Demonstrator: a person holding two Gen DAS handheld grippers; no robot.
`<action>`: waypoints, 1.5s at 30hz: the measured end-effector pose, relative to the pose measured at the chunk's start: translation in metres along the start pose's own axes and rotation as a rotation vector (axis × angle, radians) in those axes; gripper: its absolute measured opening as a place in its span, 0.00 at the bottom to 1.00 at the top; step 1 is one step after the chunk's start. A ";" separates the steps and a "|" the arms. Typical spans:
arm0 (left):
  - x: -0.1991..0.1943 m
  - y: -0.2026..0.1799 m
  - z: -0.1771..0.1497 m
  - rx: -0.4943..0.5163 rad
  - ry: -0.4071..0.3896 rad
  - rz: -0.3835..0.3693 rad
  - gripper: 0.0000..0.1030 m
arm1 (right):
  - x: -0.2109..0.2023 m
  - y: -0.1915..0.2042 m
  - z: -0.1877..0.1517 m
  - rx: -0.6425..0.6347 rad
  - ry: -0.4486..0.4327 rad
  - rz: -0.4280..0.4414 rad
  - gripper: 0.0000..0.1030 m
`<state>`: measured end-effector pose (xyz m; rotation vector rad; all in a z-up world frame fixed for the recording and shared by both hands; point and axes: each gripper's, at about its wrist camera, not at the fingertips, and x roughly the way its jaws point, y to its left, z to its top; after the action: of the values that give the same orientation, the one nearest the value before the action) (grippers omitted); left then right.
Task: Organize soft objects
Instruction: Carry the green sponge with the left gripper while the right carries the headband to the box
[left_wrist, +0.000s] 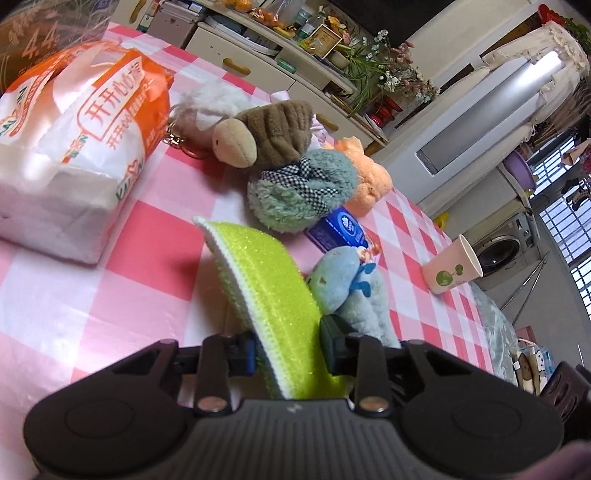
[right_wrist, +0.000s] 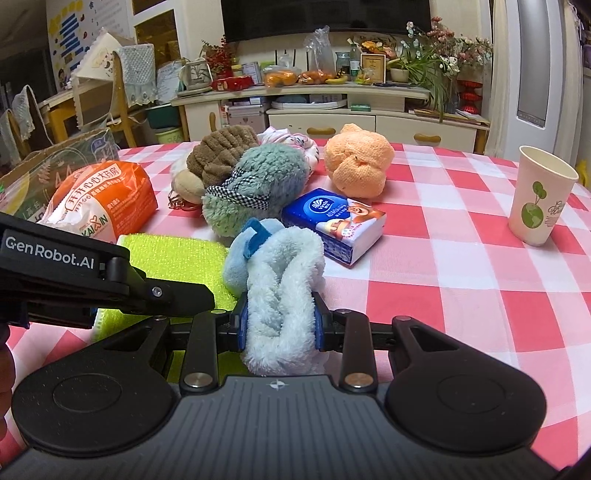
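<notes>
On my checkered bench (right_wrist: 461, 258), the left tool (left_wrist: 286, 354) clamps the green sponge cloth (left_wrist: 266, 288), lifted on edge; my right tool (right_wrist: 280, 325) pinches the pale blue fluffy towel (right_wrist: 284, 280) just beside it.

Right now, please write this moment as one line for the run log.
left gripper: shut on green sponge cloth | right gripper: shut on light blue plush | table: other soft items not yet handled
</notes>
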<state>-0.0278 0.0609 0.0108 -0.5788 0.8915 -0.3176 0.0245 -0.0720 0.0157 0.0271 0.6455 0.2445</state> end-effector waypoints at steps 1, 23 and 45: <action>0.000 0.000 0.000 0.003 -0.001 -0.002 0.25 | 0.000 0.000 0.000 0.000 0.000 -0.002 0.37; -0.056 -0.009 0.019 0.132 -0.094 0.039 0.19 | -0.033 0.014 0.011 0.039 -0.088 -0.047 0.32; -0.161 0.035 0.081 0.123 -0.359 0.038 0.19 | -0.056 0.101 0.057 0.001 -0.176 0.098 0.32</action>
<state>-0.0576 0.1950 0.1325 -0.4845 0.5319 -0.2226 -0.0066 0.0155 0.1051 0.0806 0.4699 0.3321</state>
